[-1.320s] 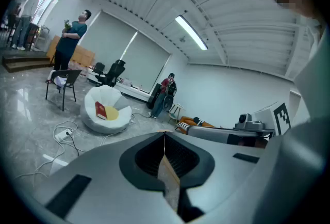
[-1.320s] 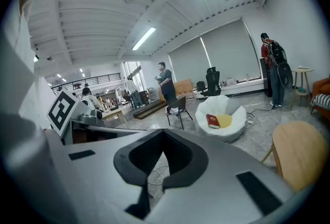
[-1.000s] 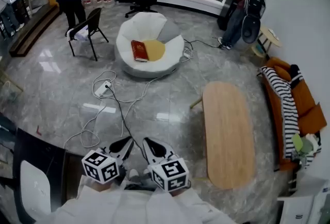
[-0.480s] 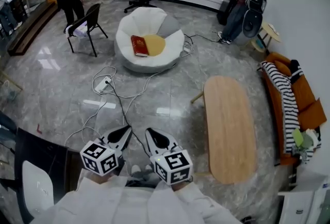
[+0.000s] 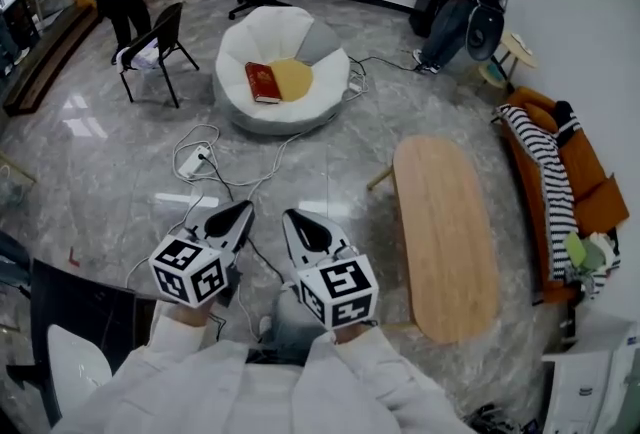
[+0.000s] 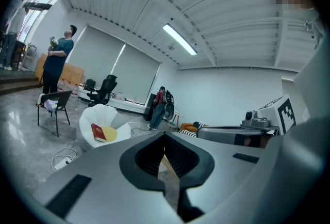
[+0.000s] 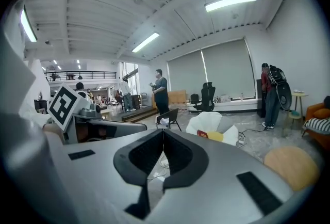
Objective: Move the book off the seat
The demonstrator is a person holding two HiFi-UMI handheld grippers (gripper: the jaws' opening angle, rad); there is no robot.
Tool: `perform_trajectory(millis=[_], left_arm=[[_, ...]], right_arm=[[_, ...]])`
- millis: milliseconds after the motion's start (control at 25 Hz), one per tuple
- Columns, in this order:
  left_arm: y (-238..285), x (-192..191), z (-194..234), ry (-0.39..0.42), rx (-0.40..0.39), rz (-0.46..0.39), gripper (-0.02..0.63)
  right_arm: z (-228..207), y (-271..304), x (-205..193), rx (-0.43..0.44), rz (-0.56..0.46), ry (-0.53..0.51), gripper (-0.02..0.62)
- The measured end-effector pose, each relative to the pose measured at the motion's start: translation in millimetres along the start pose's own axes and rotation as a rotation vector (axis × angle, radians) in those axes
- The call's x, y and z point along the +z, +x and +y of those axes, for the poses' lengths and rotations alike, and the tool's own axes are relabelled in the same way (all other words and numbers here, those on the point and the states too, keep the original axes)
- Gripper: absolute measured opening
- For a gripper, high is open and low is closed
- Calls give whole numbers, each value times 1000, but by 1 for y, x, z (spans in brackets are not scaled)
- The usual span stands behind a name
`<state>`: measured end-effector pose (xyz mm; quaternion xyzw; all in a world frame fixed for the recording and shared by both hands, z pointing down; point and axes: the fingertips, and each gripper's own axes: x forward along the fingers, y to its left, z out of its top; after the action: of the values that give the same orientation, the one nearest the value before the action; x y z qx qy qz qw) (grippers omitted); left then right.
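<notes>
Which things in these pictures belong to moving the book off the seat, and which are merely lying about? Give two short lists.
Belonging to the job: red book; white seat it lies on; left gripper and right gripper, both shut and empty, well short of the seat.
Lying about: yellow cushion; black chair; power strip; wooden table; orange sofa.

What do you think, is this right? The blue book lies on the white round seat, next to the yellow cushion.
Not quite. The book is red, not blue. The head view shows it lying on the white round seat, next to the yellow cushion.
</notes>
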<state>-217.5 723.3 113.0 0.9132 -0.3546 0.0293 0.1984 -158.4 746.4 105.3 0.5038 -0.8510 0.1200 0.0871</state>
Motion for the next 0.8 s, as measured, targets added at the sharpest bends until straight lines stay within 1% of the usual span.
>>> perform_trajectory(millis=[80, 240, 440, 600, 800], left_arm=[[4, 3, 5, -7, 6, -6, 6], [20, 3, 19, -12, 17, 9, 6], [53, 25, 41, 19, 39, -5, 6], [96, 44, 69, 8, 63, -24, 6], [163, 76, 99, -2, 86, -46, 6]], right_arm=[[-4, 5, 0, -3, 4, 2, 12], [-17, 24, -2, -4, 13, 17, 12], [-41, 61, 20, 12, -25, 4, 12], [-75, 98, 35, 36, -26, -14, 12], [-137, 148, 60, 54, -24, -12, 12]])
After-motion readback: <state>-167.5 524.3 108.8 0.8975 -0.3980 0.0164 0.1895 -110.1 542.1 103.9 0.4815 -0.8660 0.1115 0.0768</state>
